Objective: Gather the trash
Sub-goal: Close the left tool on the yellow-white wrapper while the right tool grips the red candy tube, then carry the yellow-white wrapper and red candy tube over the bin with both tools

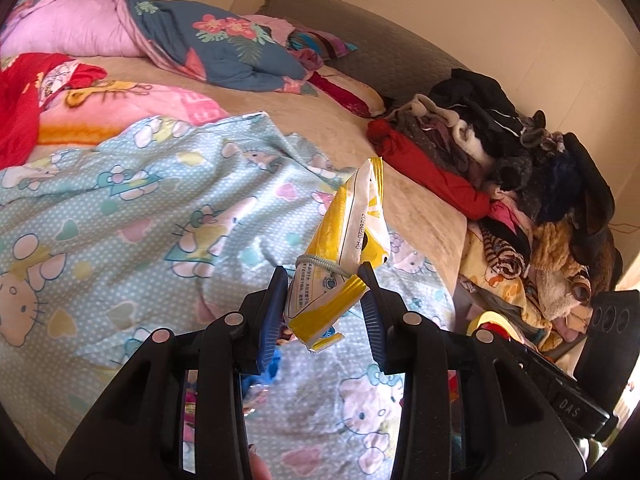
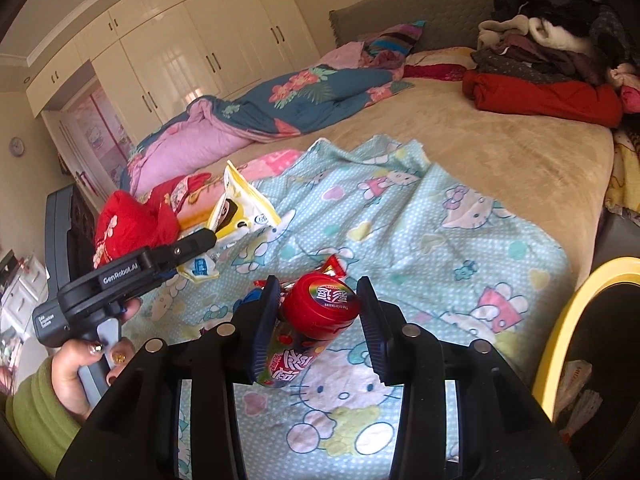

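Observation:
My left gripper (image 1: 326, 280) is shut on a yellow and white snack wrapper (image 1: 352, 220), held up above the Hello Kitty blanket (image 1: 140, 208). The same wrapper (image 2: 240, 208) and the left gripper (image 2: 200, 242) show in the right wrist view at the left. My right gripper (image 2: 318, 296) is shut on a red candy bottle (image 2: 316, 312) with a red cap, just above the blanket (image 2: 420, 220). A red wrapper (image 2: 334, 266) lies on the blanket just beyond the bottle.
A yellow-rimmed bin (image 2: 568, 320) stands at the bed's right edge, with trash inside. A pile of clothes (image 1: 500, 152) sits on the bed's far right. Quilts (image 1: 180, 40) and a red cloth (image 2: 132, 224) lie to the left. White wardrobes (image 2: 180, 48) stand behind.

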### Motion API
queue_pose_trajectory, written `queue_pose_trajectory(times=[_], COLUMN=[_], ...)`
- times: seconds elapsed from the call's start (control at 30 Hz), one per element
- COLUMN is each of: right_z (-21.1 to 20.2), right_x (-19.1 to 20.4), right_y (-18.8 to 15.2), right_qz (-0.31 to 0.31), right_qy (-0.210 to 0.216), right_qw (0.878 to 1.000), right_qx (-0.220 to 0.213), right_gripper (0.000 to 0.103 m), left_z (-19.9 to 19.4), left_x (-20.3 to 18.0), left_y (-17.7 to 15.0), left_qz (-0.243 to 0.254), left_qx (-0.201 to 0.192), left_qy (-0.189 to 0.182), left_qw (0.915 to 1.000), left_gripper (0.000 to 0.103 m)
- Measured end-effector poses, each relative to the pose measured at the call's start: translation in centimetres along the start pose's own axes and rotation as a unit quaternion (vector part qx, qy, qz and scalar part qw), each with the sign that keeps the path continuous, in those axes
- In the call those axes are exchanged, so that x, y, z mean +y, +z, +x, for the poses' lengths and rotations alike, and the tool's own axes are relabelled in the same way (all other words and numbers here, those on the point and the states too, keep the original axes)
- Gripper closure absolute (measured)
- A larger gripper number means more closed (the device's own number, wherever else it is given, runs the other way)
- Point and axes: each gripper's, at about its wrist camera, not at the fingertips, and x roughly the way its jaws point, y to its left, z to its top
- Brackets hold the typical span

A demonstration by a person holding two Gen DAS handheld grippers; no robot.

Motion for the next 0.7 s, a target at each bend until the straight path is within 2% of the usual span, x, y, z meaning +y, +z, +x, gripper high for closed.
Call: queue_pose_trajectory(times=[0.7], right_z=[-5.2], right_x=[-5.5], right_y=[0.4], right_qz=[0.044], right_qy=[-0.03], right_qw=[0.997], right_qx=[-0.048], right_gripper=[0.066], left_z=[1.6], left_x=[-7.2], left_y=[-1.5], left_qz=[0.06], left_qx=[0.024], left_qy=[-0.028], left_qw=[0.9975], left_gripper=[0.074])
